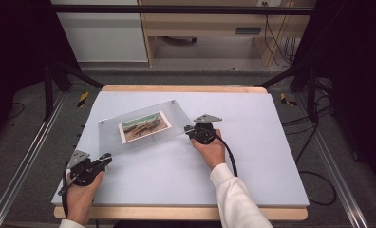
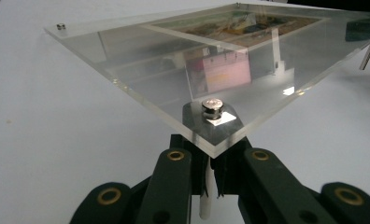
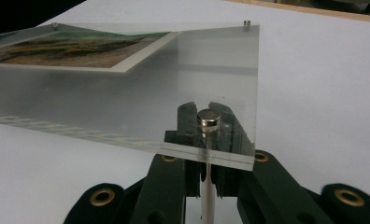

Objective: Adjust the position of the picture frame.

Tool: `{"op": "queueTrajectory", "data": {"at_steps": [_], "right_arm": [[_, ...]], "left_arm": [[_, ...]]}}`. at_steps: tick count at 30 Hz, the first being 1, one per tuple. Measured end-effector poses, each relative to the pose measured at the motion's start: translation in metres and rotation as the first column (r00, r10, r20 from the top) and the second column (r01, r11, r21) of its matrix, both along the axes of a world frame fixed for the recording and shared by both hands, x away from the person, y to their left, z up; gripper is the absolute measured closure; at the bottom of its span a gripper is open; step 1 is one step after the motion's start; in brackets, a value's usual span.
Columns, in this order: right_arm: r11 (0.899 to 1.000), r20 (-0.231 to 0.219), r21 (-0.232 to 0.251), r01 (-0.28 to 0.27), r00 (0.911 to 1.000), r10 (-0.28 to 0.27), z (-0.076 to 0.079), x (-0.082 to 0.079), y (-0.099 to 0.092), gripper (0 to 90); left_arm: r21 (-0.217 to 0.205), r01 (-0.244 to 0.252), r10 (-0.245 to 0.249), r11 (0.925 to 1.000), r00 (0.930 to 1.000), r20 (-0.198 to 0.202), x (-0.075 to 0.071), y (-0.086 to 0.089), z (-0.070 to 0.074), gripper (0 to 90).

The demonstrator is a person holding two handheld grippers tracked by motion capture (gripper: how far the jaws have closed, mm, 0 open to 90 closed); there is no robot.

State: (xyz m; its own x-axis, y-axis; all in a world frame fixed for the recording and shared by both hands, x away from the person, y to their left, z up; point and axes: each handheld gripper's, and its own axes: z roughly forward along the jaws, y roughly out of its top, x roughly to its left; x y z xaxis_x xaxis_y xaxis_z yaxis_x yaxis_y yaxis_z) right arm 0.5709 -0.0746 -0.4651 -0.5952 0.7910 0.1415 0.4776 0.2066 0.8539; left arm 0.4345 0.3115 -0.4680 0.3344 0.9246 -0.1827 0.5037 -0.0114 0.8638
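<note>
A clear acrylic picture frame (image 1: 143, 124) holding a landscape photo (image 1: 145, 126) is raised off the white table mat (image 1: 252, 142), tilted. My left gripper (image 1: 105, 158) sits at the frame's near left corner. In the left gripper view its jaws are shut on a white standoff post (image 2: 206, 196) under that corner, below a metal cap (image 2: 212, 106). My right gripper (image 1: 189, 129) is at the frame's right corner. There its jaws are shut on the post (image 3: 207, 186) beneath another metal cap (image 3: 209, 117).
The mat lies on a wooden table (image 1: 186, 89) with black rails (image 1: 29, 152) on both sides. Cables (image 1: 314, 185) trail on the floor at the right. Wooden furniture (image 1: 210, 28) stands behind the table.
</note>
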Motion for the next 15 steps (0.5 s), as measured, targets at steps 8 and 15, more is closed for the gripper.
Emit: {"op": "queueTrajectory", "data": {"at_steps": [8,15], "right_arm": [[1.000,-0.002,0.000,0.002,1.0000,-0.002,-0.0014,0.0015,-0.0008,83.2],[1.000,-0.002,-0.001,0.000,1.0000,0.000,-0.0005,0.0012,-0.0006,84.2]], "left_arm": [[0.016,0.007,-0.007,0.9998,0.9999,-0.013,0.0005,-0.0008,0.0010,83.9],[0.001,-0.003,0.003,1.0000,1.0000,-0.007,0.0023,-0.0001,0.0014,76.9]]}}
